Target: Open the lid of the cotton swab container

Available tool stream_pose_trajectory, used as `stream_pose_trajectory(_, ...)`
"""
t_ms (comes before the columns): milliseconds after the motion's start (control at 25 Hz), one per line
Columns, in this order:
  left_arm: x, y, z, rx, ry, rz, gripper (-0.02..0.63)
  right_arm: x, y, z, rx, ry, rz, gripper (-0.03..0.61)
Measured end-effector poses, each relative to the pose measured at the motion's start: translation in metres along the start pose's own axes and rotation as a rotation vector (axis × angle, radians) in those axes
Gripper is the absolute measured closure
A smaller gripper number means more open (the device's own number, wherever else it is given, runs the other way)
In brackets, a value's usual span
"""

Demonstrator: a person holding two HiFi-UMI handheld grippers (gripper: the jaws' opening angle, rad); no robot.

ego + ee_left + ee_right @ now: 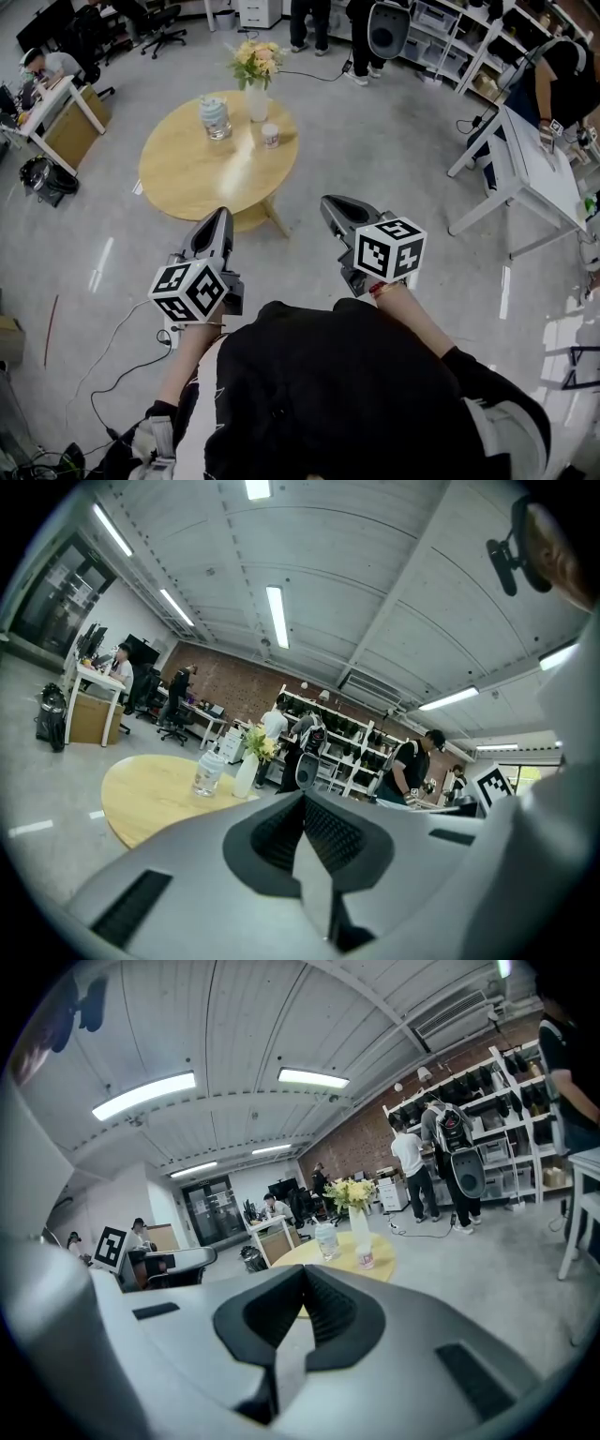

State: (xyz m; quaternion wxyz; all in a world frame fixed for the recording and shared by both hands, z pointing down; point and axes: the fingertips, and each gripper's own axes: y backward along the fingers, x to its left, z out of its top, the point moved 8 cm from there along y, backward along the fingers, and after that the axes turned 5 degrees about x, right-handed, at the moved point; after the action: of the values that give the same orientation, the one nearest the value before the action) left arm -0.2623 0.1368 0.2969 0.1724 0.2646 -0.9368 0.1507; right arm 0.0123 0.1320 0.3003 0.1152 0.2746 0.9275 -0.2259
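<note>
**Short of the round counter, both grippers closed and empty**

Ahead of me on the grey floor (375, 159) stands a round wooden counter (202, 178), and I am looking steeply down on it over my own arms. Three things sit together on its far half. A clear jar (215, 117) is at the left and a white vase of yellow and pink flowers (257, 94) is just beside it at the far edge. A small white tub (270, 135) with a pinkish band stands near the foot of the vase, a little closer to me. One of the two, jar or tub, must be the cotton swab container, but from this far I cannot tell which, and I cannot make out either lid clearly. The near half of the counter is bare wood.

I hold my left gripper (223, 214) out level toward the counter's near edge, its marker cube (187, 289) over my wrist. Its own view shows the dark ribbed pads (328, 832) pressed together with nothing between them. My right gripper (330, 202) is beside it, pointing the same way, its cube (389, 248) facing up. Its jaws are likewise closed tight on nothing. Neither gripper touches the counter, and both are well apart from the jar, vase and tub.

A white desk (534, 169) stands off to my right, and a thin cable (122, 328) trails across the floor at my left.
</note>
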Motion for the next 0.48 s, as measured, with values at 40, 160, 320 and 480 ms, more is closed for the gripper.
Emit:
stream_pose_trajectory(40,0.001,-0.001,-0.002,0.006,-0.002,0.001,0.603,-0.002,-0.001,-0.003,0.004,-0.002,-0.005,0.574)
stream_pose_trajectory(160,0.005,-0.007,-0.011,0.036,0.012,0.003,0.603,-0.005,-0.004,-0.013,0.031,-0.011,-0.015,0.574)
stream_pose_trajectory(320,0.006,-0.020,-0.018,0.080,0.021,-0.007,0.603,-0.018,-0.005,-0.019,0.047,-0.040,-0.032,0.572)
stream_pose_trajectory(480,0.005,-0.030,-0.020,0.101,0.016,-0.012,0.603,-0.029,-0.006,-0.014,0.038,-0.066,-0.048,0.574)
